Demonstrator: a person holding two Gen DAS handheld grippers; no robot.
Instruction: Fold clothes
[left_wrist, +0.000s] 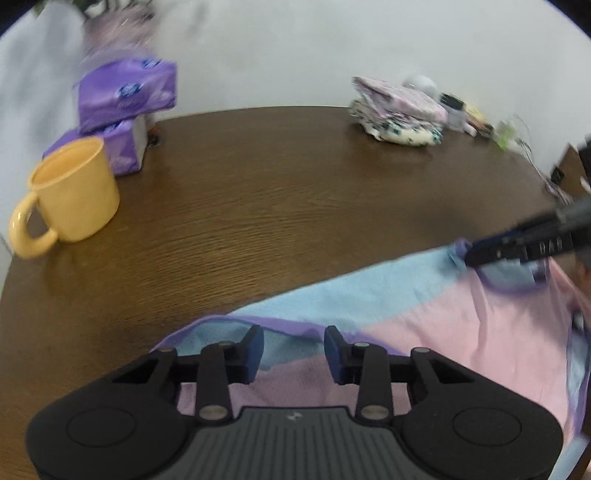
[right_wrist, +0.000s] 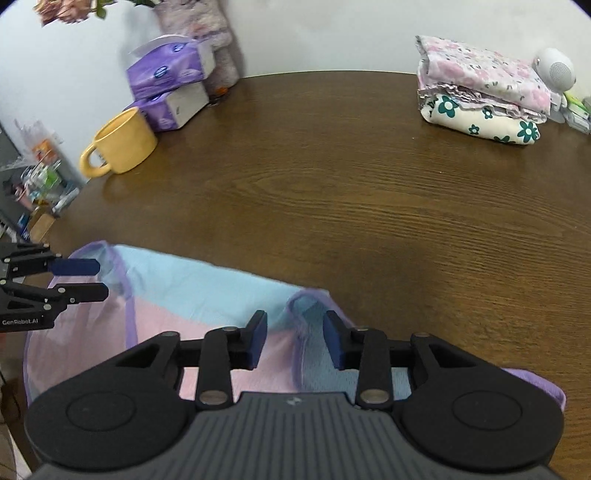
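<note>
A pink and light-blue garment with purple trim lies spread at the near edge of the brown table. My left gripper hovers open over the garment's left purple-edged corner, with cloth showing in the gap but not pinched. In the right wrist view it appears at the far left, jaws apart. My right gripper is open over the garment, with a purple-trimmed fold between its fingers. In the left wrist view its tip touches the garment's right corner.
A yellow mug and two stacked purple tissue packs stand at the far left. A stack of folded floral clothes sits at the far right beside a white round device. Bare wood lies between.
</note>
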